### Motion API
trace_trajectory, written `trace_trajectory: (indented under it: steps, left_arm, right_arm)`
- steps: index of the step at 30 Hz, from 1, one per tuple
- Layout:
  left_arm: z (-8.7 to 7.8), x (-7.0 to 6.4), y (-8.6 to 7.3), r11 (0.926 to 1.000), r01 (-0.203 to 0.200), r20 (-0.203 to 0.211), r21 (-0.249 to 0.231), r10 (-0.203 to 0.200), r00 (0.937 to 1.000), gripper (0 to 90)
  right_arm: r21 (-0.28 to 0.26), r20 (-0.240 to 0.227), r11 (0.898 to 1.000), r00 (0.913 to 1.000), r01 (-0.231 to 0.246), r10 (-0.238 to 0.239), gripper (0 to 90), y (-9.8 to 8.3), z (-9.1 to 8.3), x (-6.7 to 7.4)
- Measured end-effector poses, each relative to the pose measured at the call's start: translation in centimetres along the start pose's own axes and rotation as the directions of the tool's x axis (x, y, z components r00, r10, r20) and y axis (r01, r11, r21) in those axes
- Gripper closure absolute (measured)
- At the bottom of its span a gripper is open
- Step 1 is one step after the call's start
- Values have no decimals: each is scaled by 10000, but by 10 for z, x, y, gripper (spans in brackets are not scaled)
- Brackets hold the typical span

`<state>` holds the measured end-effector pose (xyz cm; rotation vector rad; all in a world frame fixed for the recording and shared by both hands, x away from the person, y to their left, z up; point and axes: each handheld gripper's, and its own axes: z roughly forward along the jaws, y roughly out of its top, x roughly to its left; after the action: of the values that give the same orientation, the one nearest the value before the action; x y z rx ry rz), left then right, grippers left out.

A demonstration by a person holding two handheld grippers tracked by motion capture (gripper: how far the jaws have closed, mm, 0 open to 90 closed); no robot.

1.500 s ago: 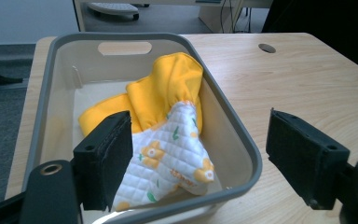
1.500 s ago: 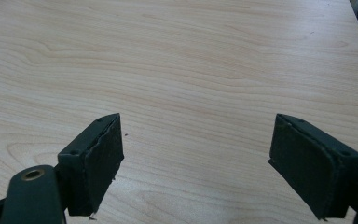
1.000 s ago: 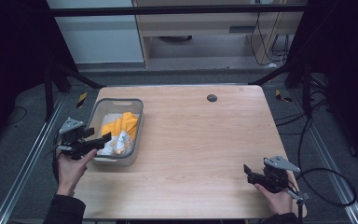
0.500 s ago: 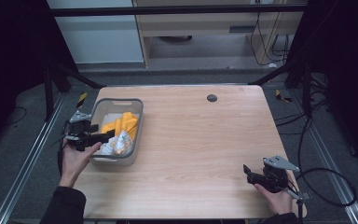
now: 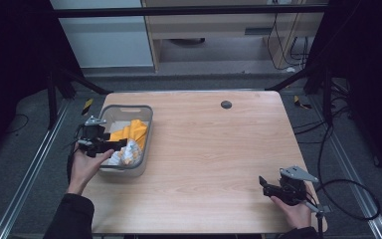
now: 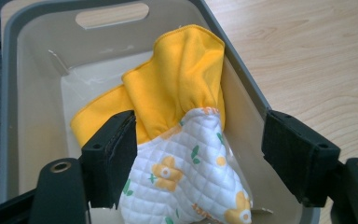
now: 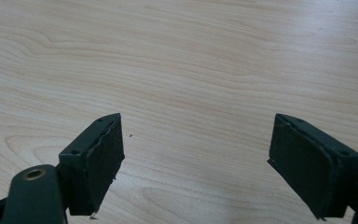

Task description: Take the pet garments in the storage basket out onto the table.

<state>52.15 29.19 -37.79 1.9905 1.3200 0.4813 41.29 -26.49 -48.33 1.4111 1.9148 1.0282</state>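
The high view looked down on the whole counter [image 5: 219, 164]; each gripper view sat close above it, the left over the bin [image 6: 23, 60].

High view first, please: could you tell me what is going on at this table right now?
A person holds a claw in each hand. The left claw hangs open over the grey plastic bin, its jaws straddling a white quilted floral oven mitt with a yellow cuff inside. The right claw sits open at the near right of the light wooden table, holding nothing.
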Motion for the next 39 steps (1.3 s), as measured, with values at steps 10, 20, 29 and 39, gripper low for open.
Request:
trace_trajectory:
  steps: [10,20,29,39]
  left_arm:
    - [13,-3,5,9974,-182,-35,695,184,9998,279]
    - [22,-4,6,9941,-226,-24,1063,230,9997,295]
    - [31,-7,5,9896,-388,-30,1385,396,9992,321]
    - [41,-8,3,9829,-410,-43,1795,425,9991,386]
  right_arm:
    - [72,-58,10000,10000,42,-42,175,0,1,0]
    - [147,-130,9999,9999,81,-79,175,0,2,1]
    - [173,-128,9998,9999,83,-80,175,-1,2,1]
    - [251,-178,9996,9998,110,-106,174,-1,3,1]
